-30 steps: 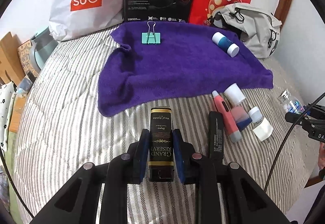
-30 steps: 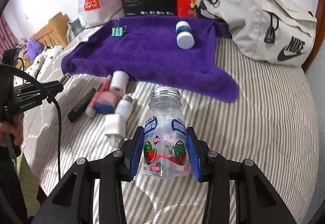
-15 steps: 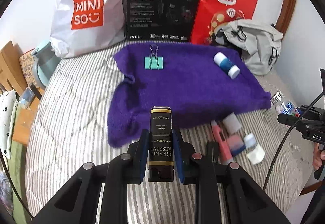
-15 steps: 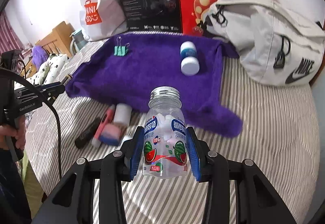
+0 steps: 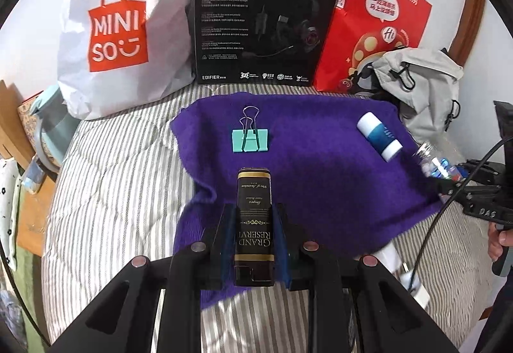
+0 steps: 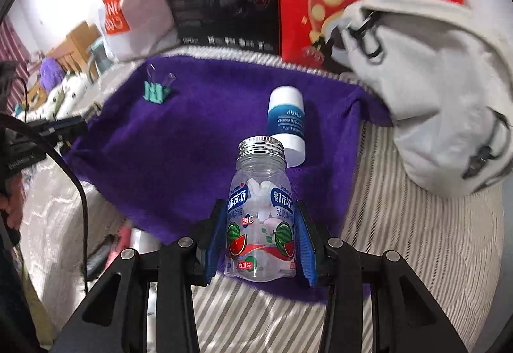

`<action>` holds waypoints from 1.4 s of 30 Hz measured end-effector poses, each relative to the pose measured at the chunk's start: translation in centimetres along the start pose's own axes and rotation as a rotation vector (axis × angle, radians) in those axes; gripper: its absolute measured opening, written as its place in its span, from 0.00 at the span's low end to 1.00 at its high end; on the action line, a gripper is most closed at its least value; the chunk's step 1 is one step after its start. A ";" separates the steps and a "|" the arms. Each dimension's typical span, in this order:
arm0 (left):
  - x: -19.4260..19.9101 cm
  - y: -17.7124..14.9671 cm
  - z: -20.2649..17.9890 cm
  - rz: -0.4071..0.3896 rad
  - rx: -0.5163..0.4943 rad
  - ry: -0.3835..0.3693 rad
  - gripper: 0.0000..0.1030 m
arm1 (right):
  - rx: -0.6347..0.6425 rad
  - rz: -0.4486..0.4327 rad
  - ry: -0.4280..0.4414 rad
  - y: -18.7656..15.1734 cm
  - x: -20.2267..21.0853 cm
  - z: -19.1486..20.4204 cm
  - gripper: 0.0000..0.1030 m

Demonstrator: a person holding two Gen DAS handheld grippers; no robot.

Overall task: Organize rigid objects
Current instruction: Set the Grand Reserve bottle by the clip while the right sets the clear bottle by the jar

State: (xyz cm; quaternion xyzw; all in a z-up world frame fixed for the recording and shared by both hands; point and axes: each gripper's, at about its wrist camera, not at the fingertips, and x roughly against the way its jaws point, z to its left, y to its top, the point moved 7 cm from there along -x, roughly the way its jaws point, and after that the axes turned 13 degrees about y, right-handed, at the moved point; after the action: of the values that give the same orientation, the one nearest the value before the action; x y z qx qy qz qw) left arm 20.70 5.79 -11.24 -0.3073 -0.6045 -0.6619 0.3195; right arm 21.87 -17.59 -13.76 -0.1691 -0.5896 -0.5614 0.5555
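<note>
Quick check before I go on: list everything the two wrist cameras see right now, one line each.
Towel: 1, purple, spread on the striped bedding.
Binder clip: 1, teal, on the towel's far left part.
Blue-and-white bottle: 1, lying on the towel's right part.
Dark box: 1, black with gold lettering, in the left gripper.
Clear bottle: 1, watermelon label, in the right gripper.
Shopping bag: 1, white with orange logo, far left.
Headset box: 1, black, far centre.
Paper bag: 1, red, far right.
Sling bag: 1, grey, right.
Striped bedding: 1, grey and white.
Left gripper: 1, black, shut.
Right gripper: 1, black, shut.
</note>
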 end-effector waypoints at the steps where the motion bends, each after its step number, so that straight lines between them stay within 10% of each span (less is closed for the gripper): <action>1: -0.6 0.2 -0.1 0.007 0.000 -0.004 0.22 | 0.004 0.013 -0.001 0.0 -0.5 -0.2 0.40; 26: -8.2 2.2 -1.8 0.091 -0.042 0.010 0.22 | 0.033 0.085 -0.024 -0.8 -2.6 -0.7 0.54; 38: -8.2 1.5 -2.7 0.095 -0.085 0.067 0.25 | -0.059 -0.100 -0.029 -2.3 5.0 1.2 0.65; 42: -7.6 0.6 -2.8 0.119 -0.078 0.056 0.41 | -0.113 -0.138 0.011 -4.0 6.6 1.6 0.65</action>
State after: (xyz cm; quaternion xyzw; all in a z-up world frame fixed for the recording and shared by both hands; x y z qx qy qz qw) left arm 25.77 3.39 -17.13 -0.3363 -0.5499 -0.6729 0.3629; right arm 15.66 -20.31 -9.71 -0.1562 -0.5642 -0.6319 0.5080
